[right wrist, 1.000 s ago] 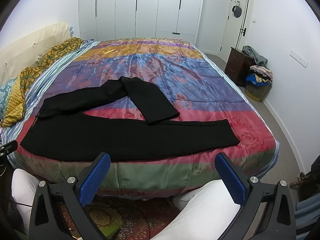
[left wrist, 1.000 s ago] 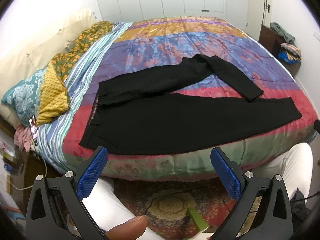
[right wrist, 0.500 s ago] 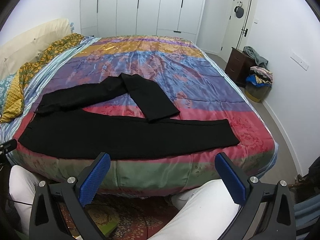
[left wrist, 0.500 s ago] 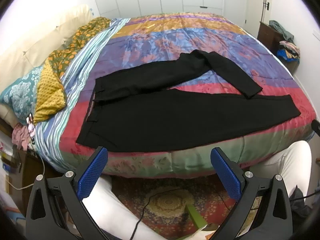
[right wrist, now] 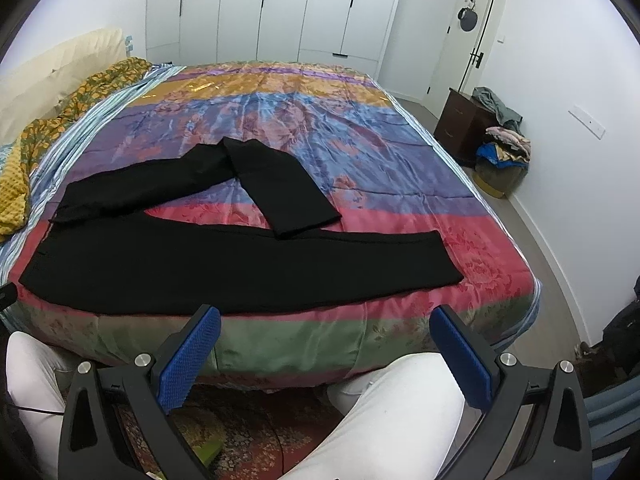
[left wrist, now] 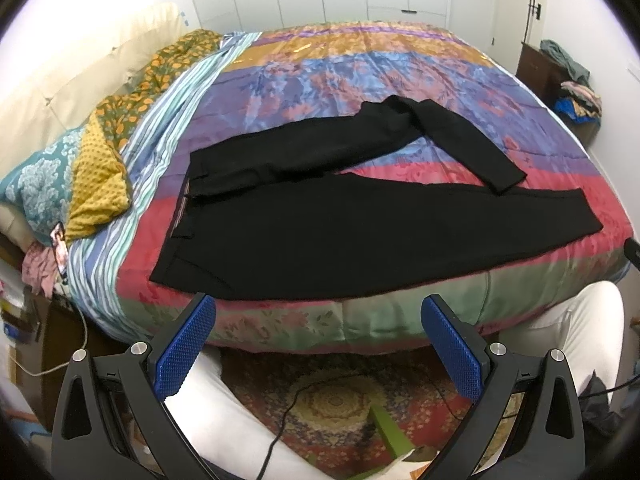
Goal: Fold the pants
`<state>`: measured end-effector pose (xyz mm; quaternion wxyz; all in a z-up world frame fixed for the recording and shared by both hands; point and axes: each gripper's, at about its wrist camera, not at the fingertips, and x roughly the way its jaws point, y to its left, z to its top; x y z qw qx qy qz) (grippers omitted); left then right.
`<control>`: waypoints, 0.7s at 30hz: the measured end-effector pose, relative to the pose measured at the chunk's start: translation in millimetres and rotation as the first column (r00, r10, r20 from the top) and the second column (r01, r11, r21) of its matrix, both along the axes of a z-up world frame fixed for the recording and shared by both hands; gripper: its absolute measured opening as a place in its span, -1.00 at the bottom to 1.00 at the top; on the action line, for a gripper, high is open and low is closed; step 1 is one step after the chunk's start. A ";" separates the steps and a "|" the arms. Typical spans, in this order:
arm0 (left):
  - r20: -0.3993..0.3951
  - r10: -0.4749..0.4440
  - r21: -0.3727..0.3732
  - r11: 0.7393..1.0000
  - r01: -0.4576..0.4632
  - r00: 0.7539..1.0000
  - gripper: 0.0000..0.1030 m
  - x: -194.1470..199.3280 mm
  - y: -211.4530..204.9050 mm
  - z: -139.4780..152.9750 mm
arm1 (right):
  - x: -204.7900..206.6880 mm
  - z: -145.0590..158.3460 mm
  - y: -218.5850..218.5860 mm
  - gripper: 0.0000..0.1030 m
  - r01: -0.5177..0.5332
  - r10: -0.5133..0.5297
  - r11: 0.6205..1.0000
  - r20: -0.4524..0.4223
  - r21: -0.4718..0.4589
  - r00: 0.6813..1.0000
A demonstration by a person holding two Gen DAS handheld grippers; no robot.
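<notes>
Item: pants [left wrist: 360,236], black, laid flat on the bed [left wrist: 360,68], along its near edge.

Long axis: runs parallel to that near edge. Waistband [left wrist: 180,216] at the left, toward the pillow end; near leg's hem [right wrist: 444,256] at the right, toward the bed's near right corner. The near leg lies straight. The far leg [left wrist: 472,148] is bent back on itself, its hem resting at or on the near leg's far edge; which, cannot be told.

Left gripper [left wrist: 320,344]: blue pads spread wide, holding nothing, hovering off the near edge of the bed and short of the fabric. The waistband end lies ahead and to its left; judged the nearer arm for that end.

Right gripper [right wrist: 326,352]: pads likewise spread, empty, off the same edge. The near leg's hem lies ahead and to its right; judged the nearer arm for the hem end.

Step in hand: none begun; both arms apart from the cloth. The bent far leg likely wants straightening or laying over the near one first.

Also present: a person's white-trousered knees [right wrist: 400,408] below the grippers.
</notes>
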<state>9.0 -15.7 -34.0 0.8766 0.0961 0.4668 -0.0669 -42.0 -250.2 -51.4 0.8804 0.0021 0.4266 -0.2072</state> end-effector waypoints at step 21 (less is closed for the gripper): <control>-0.022 -0.006 0.003 1.000 0.006 1.000 0.99 1.3 -4.5 -3.7 | 3.6 -4.5 0.4 1.00 0.014 -0.015 0.999 -0.037 -0.041 0.999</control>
